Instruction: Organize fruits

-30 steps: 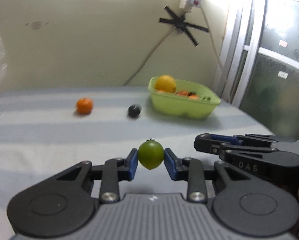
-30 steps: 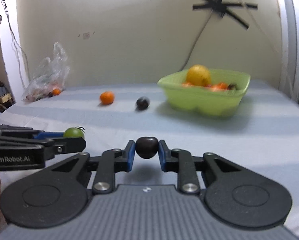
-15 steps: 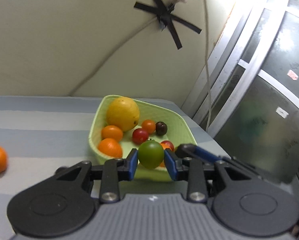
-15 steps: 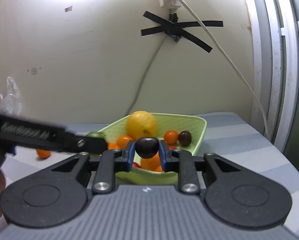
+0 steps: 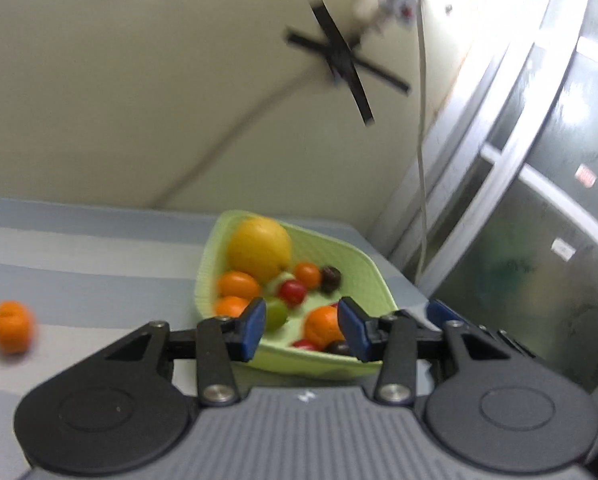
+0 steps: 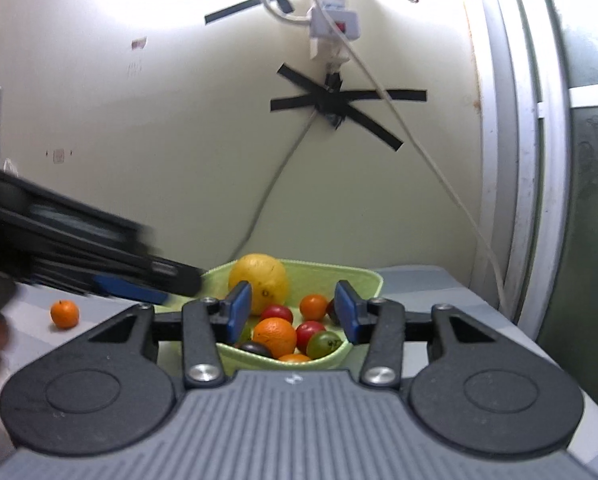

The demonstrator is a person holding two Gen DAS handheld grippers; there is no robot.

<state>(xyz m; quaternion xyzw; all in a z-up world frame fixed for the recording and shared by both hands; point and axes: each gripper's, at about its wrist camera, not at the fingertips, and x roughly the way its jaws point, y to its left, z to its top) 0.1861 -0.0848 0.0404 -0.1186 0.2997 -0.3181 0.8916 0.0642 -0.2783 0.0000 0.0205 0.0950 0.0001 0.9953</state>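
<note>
Both grippers hang over the green basket (image 6: 363, 278), which stands on the bench (image 5: 79, 280) covered with a striped grey cloth, near the wall.

The left gripper (image 5: 301, 328) has its fingers (image 5: 253, 326) apart, and nothing is pressed between the blue pads; the jaws have just been opening. A green fruit (image 5: 277, 314) shows just beside the left pad, but the picture is blurred and I cannot tell if it is falling or already lies in the basket.

The right gripper (image 6: 292, 314) also has its fingers (image 6: 238, 310) apart with no fruit between them; its jaws have just been opening too. A dark fruit (image 6: 255, 348) lies in the basket at the near wall, touching an orange (image 6: 275, 336).

In the basket there is also a big yellow fruit (image 6: 261, 280) at the far side, several small red and orange tomatoes (image 6: 277, 314), and a green tomato (image 6: 323, 342) at the near right corner.

One small orange (image 5: 11, 326) is outside the basket, on the bench, well apart to the left. In the right wrist view the left gripper comes in from the left as a blurred dark shape above the basket rim.
</note>
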